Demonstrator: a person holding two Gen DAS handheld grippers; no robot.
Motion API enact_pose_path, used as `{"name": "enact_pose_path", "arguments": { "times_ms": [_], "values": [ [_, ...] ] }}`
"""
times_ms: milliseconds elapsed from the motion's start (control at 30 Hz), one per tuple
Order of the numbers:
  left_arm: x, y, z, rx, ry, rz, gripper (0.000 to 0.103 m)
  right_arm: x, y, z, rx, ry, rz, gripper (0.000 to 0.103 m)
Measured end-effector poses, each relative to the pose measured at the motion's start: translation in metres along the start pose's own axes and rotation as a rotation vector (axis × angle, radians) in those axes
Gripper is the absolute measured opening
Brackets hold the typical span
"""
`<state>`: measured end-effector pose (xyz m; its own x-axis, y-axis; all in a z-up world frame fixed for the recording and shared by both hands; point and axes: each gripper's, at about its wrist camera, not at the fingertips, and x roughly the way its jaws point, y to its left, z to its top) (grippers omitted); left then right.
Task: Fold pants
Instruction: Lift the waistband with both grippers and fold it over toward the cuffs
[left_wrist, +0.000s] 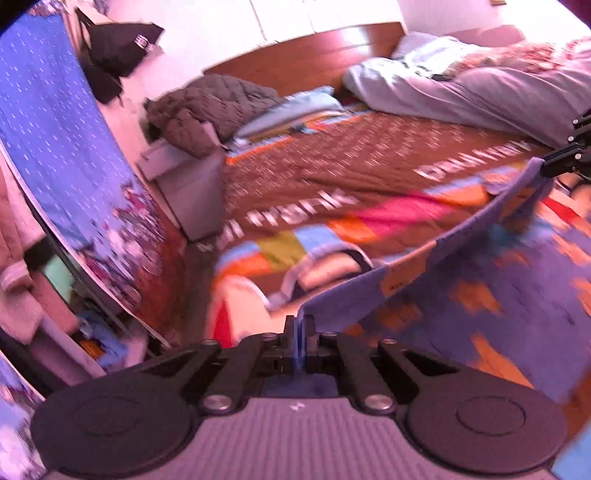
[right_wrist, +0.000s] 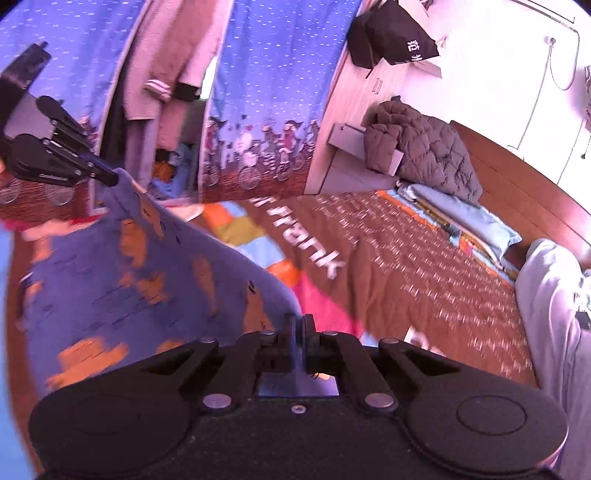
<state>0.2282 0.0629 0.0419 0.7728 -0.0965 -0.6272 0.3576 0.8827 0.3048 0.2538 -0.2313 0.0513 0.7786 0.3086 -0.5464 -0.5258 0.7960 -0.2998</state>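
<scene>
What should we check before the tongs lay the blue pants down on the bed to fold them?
1. Left tongs pinch the pants: ok.
2. Right tongs pinch the pants: ok.
3. Edge between both tongs is stretched, not sagging: ok.
4. Bedspread ahead is free for laying down: ok.
5. Brown jacket and pillow are out of the way: ok.
6. Legs hang lined up: cannot tell, too blurry.
</scene>
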Motion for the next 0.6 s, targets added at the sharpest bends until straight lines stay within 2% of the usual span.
{"name": "enact_pose_path", "arguments": {
  "times_ms": [133, 200, 300, 400, 600],
  "values": [
    [-0.008, -0.017, -0.041, 0.000, 0.060, -0.048, 0.001, -0.031, 0.042, -0.047, -0.005, 0.019, -0.008, 0.001],
    [-0.009, -0.024, -0.054, 0.016, 0.094, -0.060, 0.001, -0.035, 0.065, -0.071, 0.024, 0.056, 0.002, 0.001],
    [-0.013, -0.032, -0.063, 0.057, 0.096, -0.046, 0.001, -0.036, 0.094, -0.096, 0.033, 0.100, -0.008, 0.001],
    [-0.011, -0.042, -0.068, 0.097, 0.110, -0.027, 0.001, -0.032, 0.110, -0.109, 0.038, 0.123, -0.021, 0.001],
    [-0.001, -0.055, -0.081, 0.151, 0.126, 0.002, 0.003, -0.031, 0.120, -0.108, -0.023, 0.123, -0.039, 0.003]
  ]
}}
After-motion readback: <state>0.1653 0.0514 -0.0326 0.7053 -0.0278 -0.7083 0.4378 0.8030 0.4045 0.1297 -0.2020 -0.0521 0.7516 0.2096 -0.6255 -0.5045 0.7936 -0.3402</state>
